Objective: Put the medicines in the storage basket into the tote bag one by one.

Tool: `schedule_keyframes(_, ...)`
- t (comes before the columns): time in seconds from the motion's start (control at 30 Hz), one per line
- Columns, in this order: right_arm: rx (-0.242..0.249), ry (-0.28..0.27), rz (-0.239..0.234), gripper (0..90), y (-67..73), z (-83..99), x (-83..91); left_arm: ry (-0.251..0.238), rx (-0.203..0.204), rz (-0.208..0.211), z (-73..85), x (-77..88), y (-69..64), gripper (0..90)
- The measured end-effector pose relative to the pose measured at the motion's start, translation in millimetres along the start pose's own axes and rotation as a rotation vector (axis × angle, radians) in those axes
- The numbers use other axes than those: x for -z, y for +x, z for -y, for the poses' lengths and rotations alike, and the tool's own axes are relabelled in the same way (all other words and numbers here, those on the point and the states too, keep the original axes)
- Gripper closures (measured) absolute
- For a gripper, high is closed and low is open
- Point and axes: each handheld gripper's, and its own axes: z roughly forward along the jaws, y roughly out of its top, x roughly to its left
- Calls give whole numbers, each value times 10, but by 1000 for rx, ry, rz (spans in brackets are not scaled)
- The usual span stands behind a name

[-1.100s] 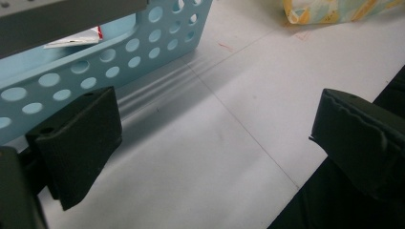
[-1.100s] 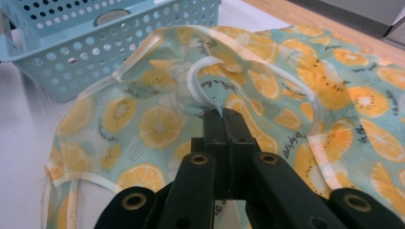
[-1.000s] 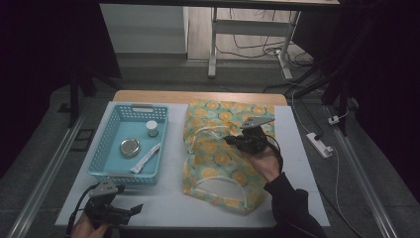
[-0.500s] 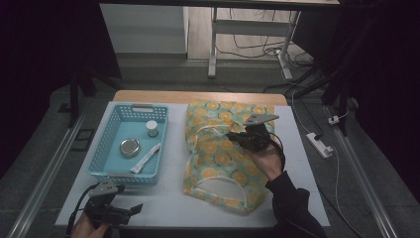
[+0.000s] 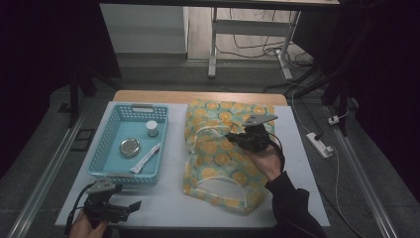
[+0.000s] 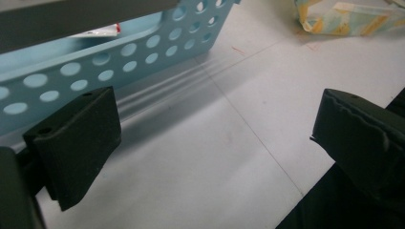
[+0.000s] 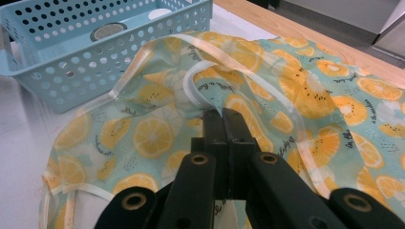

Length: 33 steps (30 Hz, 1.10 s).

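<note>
Presently the left claw (image 5: 130,205) rests at the near left corner of the bench (image 5: 173,203), jaws spread wide with nothing between them, just in front of the blue basket (image 5: 105,148); the basket holds a small white-capped jar (image 5: 152,128), a round tin (image 5: 130,147) and a sachet (image 5: 145,157). To its right lies the lemon-print bag (image 5: 218,148), flat on the bench, its white handle strap (image 7: 191,90) looping up at mid-cloth. The right claw (image 7: 223,119) is fully closed over the bag, apparently pinching the fabric just beside that strap; whether the strap itself is caught cannot be told. Judgement: the step is lifting or opening the bag. To do it well, the right claw should rise slowly and keep its pinch, while the idle left claw comes across to take the opposite edge, so the mouth opens without dragging the cloth into the basket.
</note>
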Motion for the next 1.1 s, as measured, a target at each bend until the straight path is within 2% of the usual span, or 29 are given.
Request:
schedule_keyframes(0.13,0,1,-3,900,1,1,-1,-6,15,3,1,6,16,36)
schedule_keyframes(0.3,4,2,-5,900,7,0,1,-10,7,-5,1,12,4,35)
schedule_keyframes(0.53,7,8,-8,900,3,10,2,-30,4,13,9,35,10,44)
schedule_keyframes(0.67,4,6,-6,900,-4,10,7,-23,4,17,1,54,4,48)
schedule_keyframes(0.83,6,5,-8,900,-4,6,12,-23,-26,12,-17,87,9,39)
schedule_keyframes(1.1,5,10,-9,900,-8,16,-7,-51,-28,21,-78,180,-4,29)
